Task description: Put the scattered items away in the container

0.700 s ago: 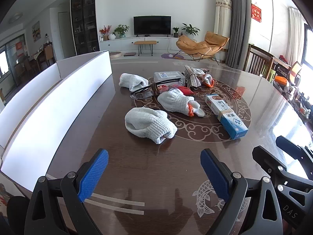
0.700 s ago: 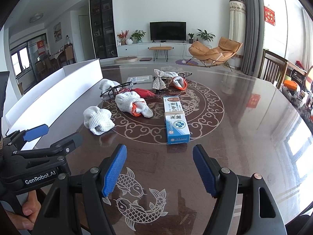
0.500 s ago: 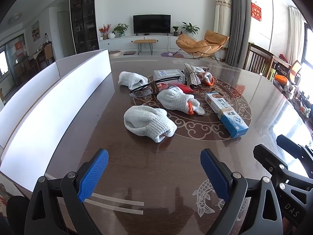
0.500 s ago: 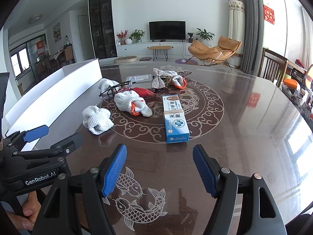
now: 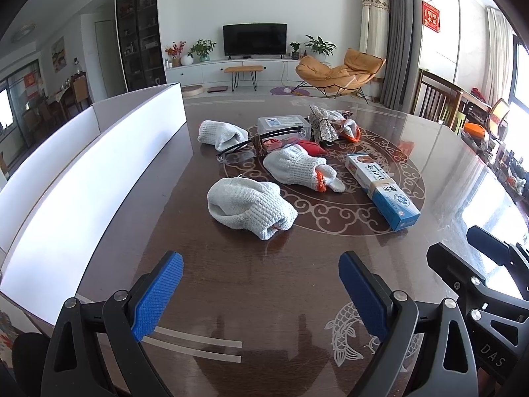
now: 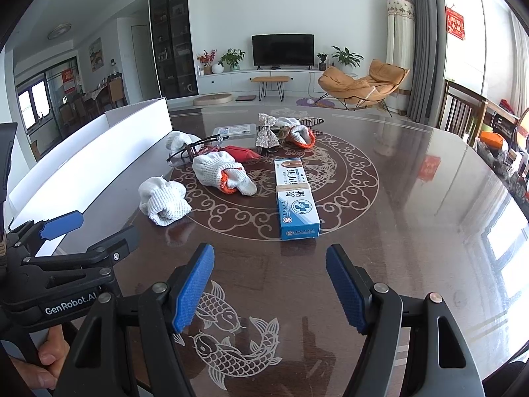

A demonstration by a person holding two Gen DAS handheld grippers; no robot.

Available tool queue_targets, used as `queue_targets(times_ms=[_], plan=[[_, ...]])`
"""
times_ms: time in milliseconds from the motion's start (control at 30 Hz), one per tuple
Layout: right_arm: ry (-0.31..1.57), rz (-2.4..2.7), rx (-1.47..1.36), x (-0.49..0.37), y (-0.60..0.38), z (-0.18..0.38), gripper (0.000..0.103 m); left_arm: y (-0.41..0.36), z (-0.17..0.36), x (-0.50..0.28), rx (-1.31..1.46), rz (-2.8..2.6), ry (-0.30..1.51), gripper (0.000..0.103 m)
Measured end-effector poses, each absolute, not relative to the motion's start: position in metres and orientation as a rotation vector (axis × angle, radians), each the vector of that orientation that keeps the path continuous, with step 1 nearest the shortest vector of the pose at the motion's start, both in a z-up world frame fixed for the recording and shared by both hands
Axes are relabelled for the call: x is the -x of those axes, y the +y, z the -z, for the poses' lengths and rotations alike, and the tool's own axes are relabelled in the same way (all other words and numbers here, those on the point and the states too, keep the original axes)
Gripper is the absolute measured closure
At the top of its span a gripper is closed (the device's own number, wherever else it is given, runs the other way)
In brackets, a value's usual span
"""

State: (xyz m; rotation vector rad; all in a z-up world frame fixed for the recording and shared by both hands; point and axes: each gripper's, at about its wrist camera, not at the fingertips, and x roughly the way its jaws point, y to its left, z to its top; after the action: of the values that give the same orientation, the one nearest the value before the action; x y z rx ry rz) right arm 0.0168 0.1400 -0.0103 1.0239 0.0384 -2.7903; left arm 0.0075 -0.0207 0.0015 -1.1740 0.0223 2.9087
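Scattered items lie on a dark patterned table point(image 5: 264, 297): a rolled white glove point(image 5: 248, 206) point(image 6: 163, 200) nearest, a white glove with orange cuff point(image 5: 297, 172) point(image 6: 223, 173), a blue and white box point(image 5: 383, 190) point(image 6: 296, 198), safety glasses point(image 5: 244, 152) point(image 6: 191, 152), a clear plastic case point(image 5: 282, 124), another white glove point(image 5: 221, 134), and a sparkly bow point(image 6: 267, 130). A long white container point(image 5: 82, 182) point(image 6: 86, 172) stands at the left. My left gripper point(image 5: 261, 291) is open and empty, short of the rolled glove. My right gripper point(image 6: 269, 287) is open and empty, short of the box.
A red pouch point(image 6: 239, 152) lies behind the orange-cuffed glove. An orange-cuffed glove point(image 6: 299, 134) lies by the bow. Wooden chairs point(image 6: 463, 109) stand at the table's right side. Each gripper shows at the edge of the other's view.
Both grippers have crept slightly forward toward the items. Nothing was grasped or moved.
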Motion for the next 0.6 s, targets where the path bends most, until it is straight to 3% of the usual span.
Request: queue_targets(times_ms=[600], plan=[[0.036,2.783,-1.034,-0.0142,0.1395,0.0142,0.031,-0.0220,-0.0009,-0.0048,1.182,-2.906,0.017,0.007]])
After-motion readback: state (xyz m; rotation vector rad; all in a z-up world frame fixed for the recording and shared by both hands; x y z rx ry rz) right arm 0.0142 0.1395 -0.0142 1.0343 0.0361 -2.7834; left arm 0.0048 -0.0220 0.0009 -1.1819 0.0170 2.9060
